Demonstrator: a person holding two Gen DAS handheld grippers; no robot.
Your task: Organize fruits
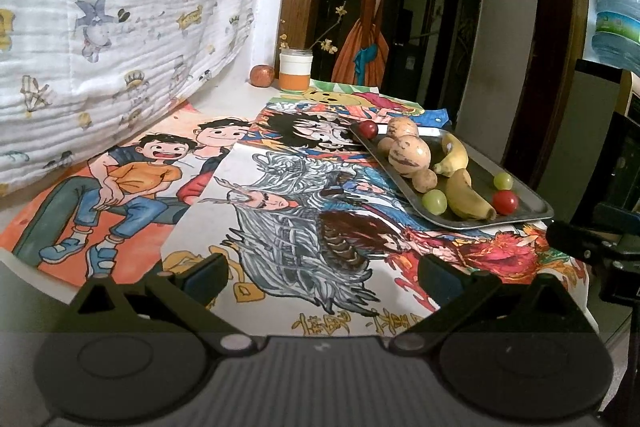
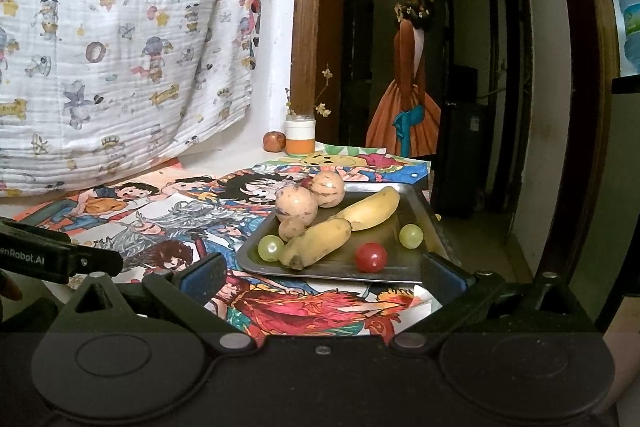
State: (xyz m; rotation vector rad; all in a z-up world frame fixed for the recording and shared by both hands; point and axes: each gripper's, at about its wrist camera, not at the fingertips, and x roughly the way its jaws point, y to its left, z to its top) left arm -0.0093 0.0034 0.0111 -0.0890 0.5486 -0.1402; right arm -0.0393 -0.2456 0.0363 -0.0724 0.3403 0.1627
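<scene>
A dark metal tray (image 1: 532, 215) (image 2: 404, 271) lies on the table's right side, holding fruit. On it are two bananas (image 1: 466, 197) (image 2: 320, 241), pale round melons (image 1: 409, 151) (image 2: 296, 205), green grapes (image 1: 435, 201) (image 2: 271, 247) and red cherry tomatoes (image 1: 505, 202) (image 2: 371, 257). A red apple (image 1: 262, 75) (image 2: 274, 141) rests apart at the table's far edge. My left gripper (image 1: 322, 277) is open over the cartoon cloth, left of the tray. Just before the tray's near rim, my right gripper (image 2: 322, 277) is open and holds nothing.
An orange-and-white jar (image 1: 295, 70) (image 2: 300, 137) with dried flowers stands next to the apple. Cartoon drawings (image 1: 280, 211) cover the table. A patterned white sheet (image 1: 120, 19) hangs at the left. A doorway opens behind; the table ends just right of the tray.
</scene>
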